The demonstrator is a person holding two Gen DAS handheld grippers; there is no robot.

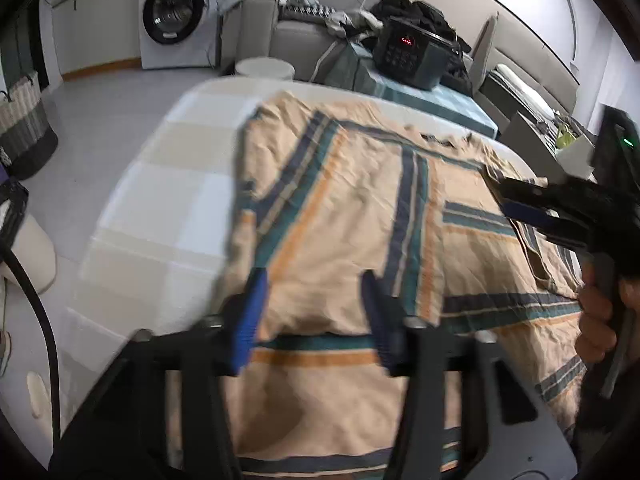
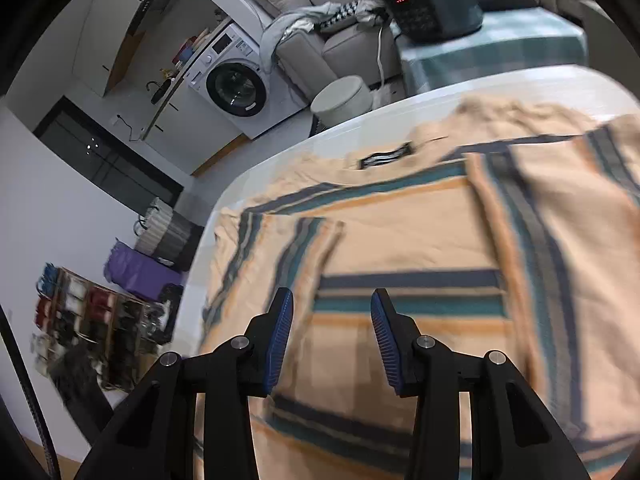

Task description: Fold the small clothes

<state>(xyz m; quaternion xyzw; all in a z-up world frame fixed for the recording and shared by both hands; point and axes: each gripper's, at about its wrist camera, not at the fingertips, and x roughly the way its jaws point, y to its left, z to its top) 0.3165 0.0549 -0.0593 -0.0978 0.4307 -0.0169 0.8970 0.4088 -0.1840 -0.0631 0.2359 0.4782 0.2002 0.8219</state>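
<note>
Standing at the far left edge of the left wrist view, a woven basket with pale upper bands and a dark grey base is sitting on the floor; what it holds cannot be made out. In the right wrist view a divided organiser is lying on the floor at the left, its small compartments packed with rolled items in red, white and dark colours, though blur is hiding what they are. Further right, a white front-loading washing machine with a round dark door is facing the room, and a round pale stool is standing just behind the tabletop, which is wearing a smooth cloth of cream and white checks.

Spreading across that tabletop is the peach shirt, a crinkled woven garment crossed by navy, teal and orange stripes, lying flat with one side panel folded over its middle and its neck label pointing away.

The left hand-held gripper is hanging over the shirt's near part with its ribbed blue pads well apart, gripping nothing. At the right, the right hand-held gripper is sitting partly open above the cloth, its pads clear of the fabric, with a person's hand wrapping its handle.
</note>
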